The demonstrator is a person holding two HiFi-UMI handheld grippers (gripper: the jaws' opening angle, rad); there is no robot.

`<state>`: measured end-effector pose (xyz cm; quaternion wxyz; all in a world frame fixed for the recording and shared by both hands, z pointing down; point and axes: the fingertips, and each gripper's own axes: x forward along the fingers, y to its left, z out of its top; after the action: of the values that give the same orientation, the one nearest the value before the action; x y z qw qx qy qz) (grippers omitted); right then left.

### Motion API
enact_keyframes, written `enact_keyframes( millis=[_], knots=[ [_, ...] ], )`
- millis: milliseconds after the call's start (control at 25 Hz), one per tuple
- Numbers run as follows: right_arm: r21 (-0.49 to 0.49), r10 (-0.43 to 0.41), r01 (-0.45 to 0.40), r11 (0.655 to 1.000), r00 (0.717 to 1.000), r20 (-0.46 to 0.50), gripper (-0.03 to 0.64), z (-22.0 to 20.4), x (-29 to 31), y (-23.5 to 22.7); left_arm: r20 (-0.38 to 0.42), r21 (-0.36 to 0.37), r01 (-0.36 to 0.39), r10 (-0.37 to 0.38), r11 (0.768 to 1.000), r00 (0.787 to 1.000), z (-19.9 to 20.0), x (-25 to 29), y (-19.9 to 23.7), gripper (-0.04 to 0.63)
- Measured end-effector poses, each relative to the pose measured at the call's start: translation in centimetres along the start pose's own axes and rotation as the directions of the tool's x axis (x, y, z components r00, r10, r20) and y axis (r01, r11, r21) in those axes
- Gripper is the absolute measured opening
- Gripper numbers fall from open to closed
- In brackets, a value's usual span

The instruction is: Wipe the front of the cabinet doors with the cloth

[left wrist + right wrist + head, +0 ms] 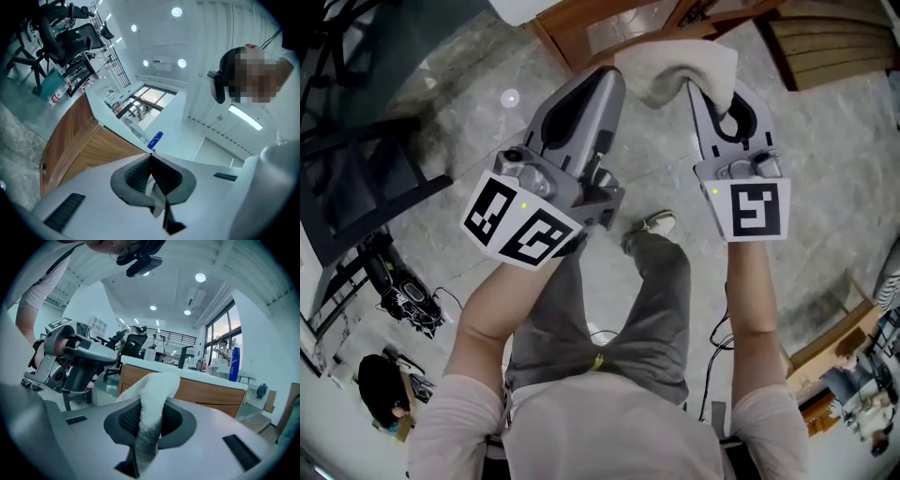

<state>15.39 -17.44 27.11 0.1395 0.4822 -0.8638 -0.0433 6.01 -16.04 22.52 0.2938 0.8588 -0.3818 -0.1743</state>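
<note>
The cloth (675, 66) is white and thick, and it is pinched in the right gripper (717, 103). Its free end spills over the tips and out towards the left. The right gripper view shows the hold plainly: both jaws are pressed onto a fold of the cloth, which runs up between the pads and flops forward.

The cabinet (572, 33) lies straight ahead of the cloth, past the tips, at the top edge of the head view. The coming move depends on this, since I judge the cloth needs carrying forward until it lies flat on the wooden front. The right hand is the nearer one for that, because it already holds the cloth.

The left gripper (598, 89) is beside it, close to the loose end of the cloth but apparently not touching it. Its jaws are closed together, seemingly on nothing, though a pale sliver in the gap is hard to read.

The head view barely shows the doors. Both gripper views show long wooden fronts under a pale top, with a blue bottle (234, 363) standing on it.
</note>
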Motion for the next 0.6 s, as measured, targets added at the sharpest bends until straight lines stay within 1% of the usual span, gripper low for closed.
enact_keyframes(
  millis=[200,320,480,600],
  knots=[
    [0.007,0.007,-0.007,1.000,1.000,0.023,0.071,7.6,-1.8,0.8,0.007,-0.026,-0.043,0.043,0.999,0.999,5.7,-1.4,-3.3,0.017],
    [0.000,0.024,-0.024,1.000,1.000,0.018,0.071,11.0,-2.7,1.4,0.013,-0.026,-0.058,0.058,0.998,0.998,8.7,-1.7,-5.7,0.017],
    [-0.035,0.058,-0.059,0.998,0.998,-0.022,0.071,14.6,-4.2,3.0,0.022,-0.028,-0.080,0.080,0.996,0.997,12.8,-3.1,-8.3,0.017],
    [-0.060,0.083,-0.086,0.994,0.995,-0.057,0.071,17.6,-4.1,4.4,0.029,-0.042,-0.090,0.092,0.995,0.995,16.5,-4.1,-9.1,0.017]
  ],
)
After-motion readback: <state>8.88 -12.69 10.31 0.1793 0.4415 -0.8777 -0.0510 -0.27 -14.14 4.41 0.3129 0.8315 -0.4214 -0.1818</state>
